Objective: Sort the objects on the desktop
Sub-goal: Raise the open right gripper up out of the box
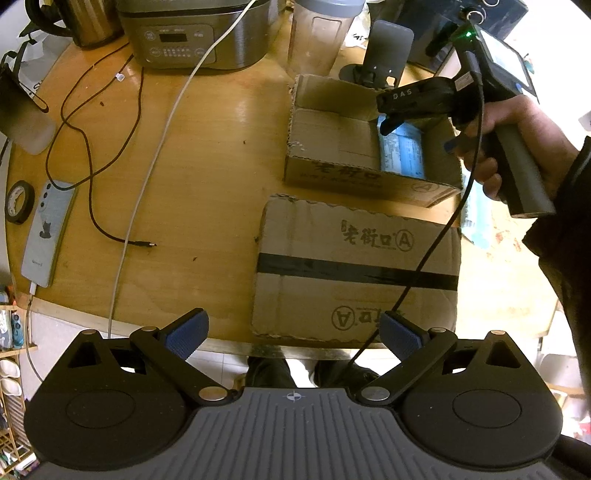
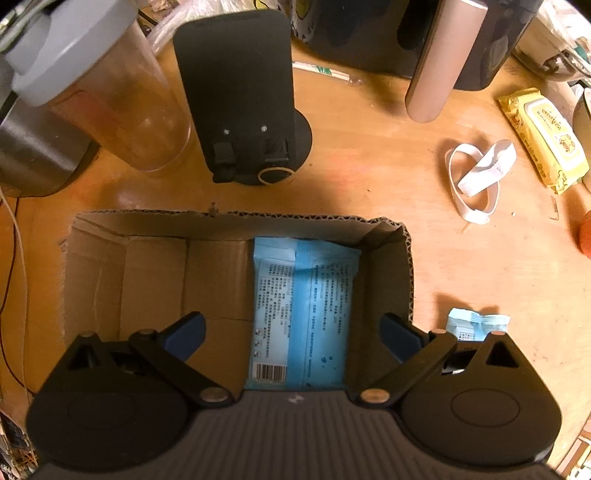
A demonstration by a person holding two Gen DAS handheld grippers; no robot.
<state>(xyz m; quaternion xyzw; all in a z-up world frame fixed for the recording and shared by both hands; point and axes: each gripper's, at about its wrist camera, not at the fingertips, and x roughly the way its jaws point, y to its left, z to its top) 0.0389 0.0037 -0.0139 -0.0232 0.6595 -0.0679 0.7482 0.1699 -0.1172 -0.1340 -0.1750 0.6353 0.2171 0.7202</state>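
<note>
An open cardboard box [image 2: 122, 280] sits on the wooden table, and it also shows in the left wrist view [image 1: 332, 147]. A light blue wipes pack [image 2: 303, 314] lies flat in its right side; it shows in the left wrist view [image 1: 402, 155] too. My right gripper [image 2: 291, 334] hovers over the box, open and empty, just above the pack. Seen from the left wrist, the right gripper [image 1: 388, 118] is over the box's right end. My left gripper [image 1: 293, 332] is open and empty at the table's near edge, over a taped box lid [image 1: 354, 269].
A second blue pack [image 2: 476, 325] lies right of the box. A yellow wipes pack [image 2: 543, 140], a white elastic band [image 2: 476, 173], a black phone stand [image 2: 240, 99] and a plastic jar [image 2: 110, 92] stand behind. A phone [image 1: 48, 229], tape roll [image 1: 18, 201], cables [image 1: 92, 147] and a cooker [image 1: 195, 33] lie left.
</note>
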